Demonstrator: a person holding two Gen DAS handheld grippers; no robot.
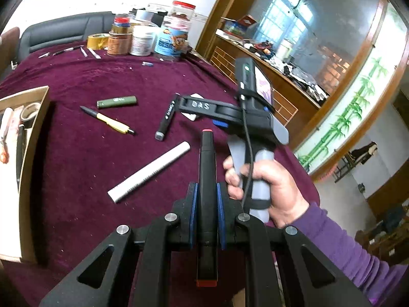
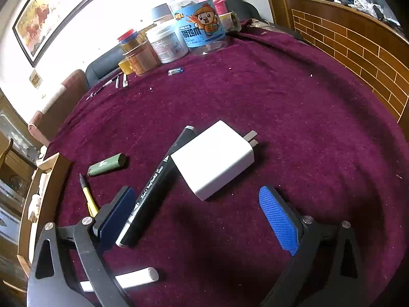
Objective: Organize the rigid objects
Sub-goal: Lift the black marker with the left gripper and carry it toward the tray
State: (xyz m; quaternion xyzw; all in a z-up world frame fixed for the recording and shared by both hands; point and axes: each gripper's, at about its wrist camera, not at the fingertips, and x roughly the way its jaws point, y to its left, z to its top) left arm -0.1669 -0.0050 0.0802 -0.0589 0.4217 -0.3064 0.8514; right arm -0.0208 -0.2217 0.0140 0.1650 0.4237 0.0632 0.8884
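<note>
My left gripper (image 1: pixel 206 197) is shut on a black marker with red ends (image 1: pixel 207 168), held above the maroon cloth. My right gripper (image 2: pixel 202 217) is open, low over the cloth, its jaws straddling a black marker (image 2: pixel 150 192) and a white charger plug (image 2: pixel 214 158). The right gripper also shows in the left wrist view (image 1: pixel 194 107), over the same black marker (image 1: pixel 166 117). A green lighter (image 1: pixel 116 101), a yellow pen (image 1: pixel 110 122) and a white stick (image 1: pixel 150 171) lie on the cloth. A wooden tray (image 1: pixel 33 138) at the left holds tape and other items.
Jars and tubs (image 1: pixel 158 38) and a tape roll (image 1: pixel 97 41) stand at the table's far side, with small tools (image 1: pixel 74 51) and a small battery (image 1: pixel 147 63) nearby. A wooden counter (image 1: pixel 268 58) stands to the right. The table edge (image 1: pixel 301 168) curves at the right.
</note>
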